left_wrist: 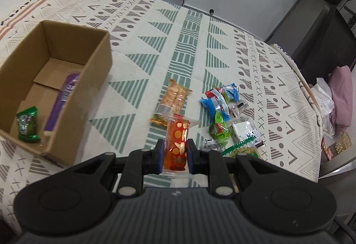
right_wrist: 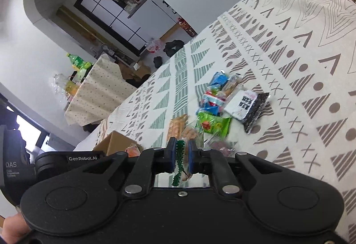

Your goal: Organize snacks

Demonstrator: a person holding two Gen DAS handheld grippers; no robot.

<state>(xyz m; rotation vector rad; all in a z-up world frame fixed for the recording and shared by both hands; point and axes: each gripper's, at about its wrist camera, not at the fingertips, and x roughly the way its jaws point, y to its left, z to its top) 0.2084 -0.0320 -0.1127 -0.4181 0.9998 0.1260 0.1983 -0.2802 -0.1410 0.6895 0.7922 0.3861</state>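
A: Entry, left gripper [left_wrist: 175, 150]: jaws nearly closed, blue pads clamped on the sides of a red-orange clear-plastic snack packet printed with gold ovals [left_wrist: 176, 144]. Packet appears lifted clear of the cloth.

B: Right gripper [right_wrist: 179, 153]: also nearly closed, pinching a clear packet with a green zigzag-cut edge [right_wrist: 179, 160]. Contents look pale; too blurred to say more.

A: Outward from the left gripper. Ahead and to its left, an open brown cardboard box [left_wrist: 98, 79]. Inside it: a green foil candy packet [left_wrist: 27, 125] at the near end and a long purple wrapped pack [left_wrist: 63, 99] along the right wall. So two items stowed.

B: Ahead and right of the left gripper, loose on the patterned cream-and-green tablecloth [left_wrist: 189, 39]: an orange pack of crackers [left_wrist: 174, 96], a blue-and-red wrapper cluster [left_wrist: 219, 97], a bright green packet [left_wrist: 218, 127], a white block in clear wrap [left_wrist: 243, 131]. From the right gripper, a white-and-black pouch [right_wrist: 247, 105] lies ahead and right.

A: Judgement: early to middle. Two in the box, two in hand, about half a dozen left on the cloth.

B: Agreed. Both held packets presumably go to the box, which sits left of both grippers.
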